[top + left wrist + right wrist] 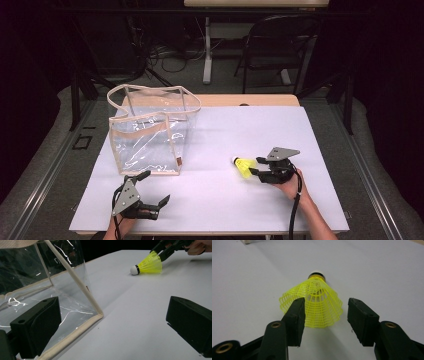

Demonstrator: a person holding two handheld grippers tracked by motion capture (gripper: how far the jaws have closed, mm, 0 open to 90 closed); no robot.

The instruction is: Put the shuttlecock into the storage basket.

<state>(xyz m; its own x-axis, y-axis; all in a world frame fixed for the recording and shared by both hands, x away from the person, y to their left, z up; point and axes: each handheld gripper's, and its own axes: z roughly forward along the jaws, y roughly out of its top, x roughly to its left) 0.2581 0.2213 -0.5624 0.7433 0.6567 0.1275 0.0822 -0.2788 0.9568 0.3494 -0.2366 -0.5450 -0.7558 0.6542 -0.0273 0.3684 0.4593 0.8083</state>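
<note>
White board [280,130] covers the table, wood edge [250,100] shows at the far side. Dark room behind: chair [280,45], desk leg [207,50], cable tangle on the floor [165,55]

Shuttle [243,167] lies on its side on the board, right of centre, cork pointing away from my right gripper [257,167]. In the right gripper view the skirt [317,305] sits between my jaws, left pad at or against the mesh, right pad clear of it with a gap. So half closed around it, not clamped. Can't tell if the left pad really touches

Left gripper [155,189] rests near the front edge, jaws wide, nothing between them. Clear bag [150,135] stands upright just beyond it, its bottom corner [100,313] close to my left pad [37,325]

Hard to read: bag walls are mostly glare, inside unclear. My forearms are cut off at the bottom of the high view. Room past the chair is black
</note>
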